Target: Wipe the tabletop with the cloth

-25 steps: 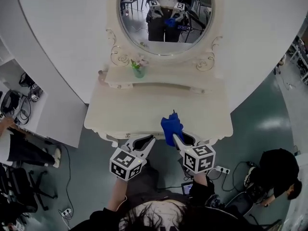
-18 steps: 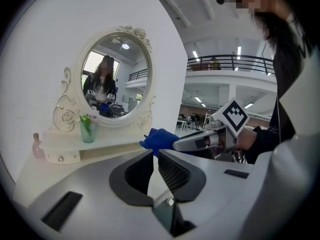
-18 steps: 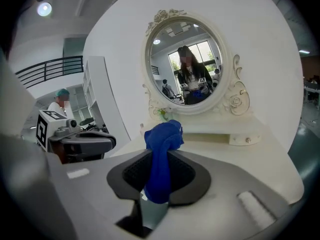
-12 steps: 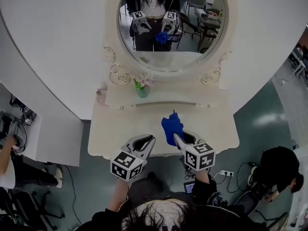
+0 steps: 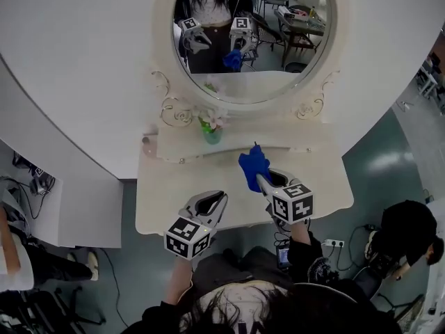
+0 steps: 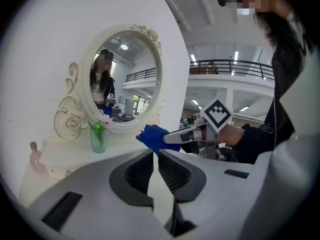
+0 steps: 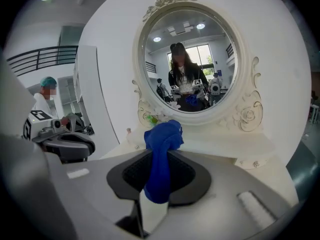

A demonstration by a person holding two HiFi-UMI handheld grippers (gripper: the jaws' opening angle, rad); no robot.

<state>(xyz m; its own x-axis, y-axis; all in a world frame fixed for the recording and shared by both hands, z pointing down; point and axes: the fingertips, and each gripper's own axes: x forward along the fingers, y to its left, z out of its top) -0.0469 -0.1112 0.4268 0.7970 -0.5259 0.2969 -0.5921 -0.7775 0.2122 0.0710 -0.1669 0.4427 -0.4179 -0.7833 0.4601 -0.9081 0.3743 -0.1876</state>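
Showing the left gripper (image 5: 220,199) over the near edge of the bench (image 5: 163,193), jaws drawn together with nothing between them. At its 1 o'clock, the right gripper (image 5: 260,179) has its jaws clamped on the bunched blue cloth (image 5: 251,165), over the bench's middle. A green vase (image 5: 212,133) stands at the cloth's 11 o'clock.
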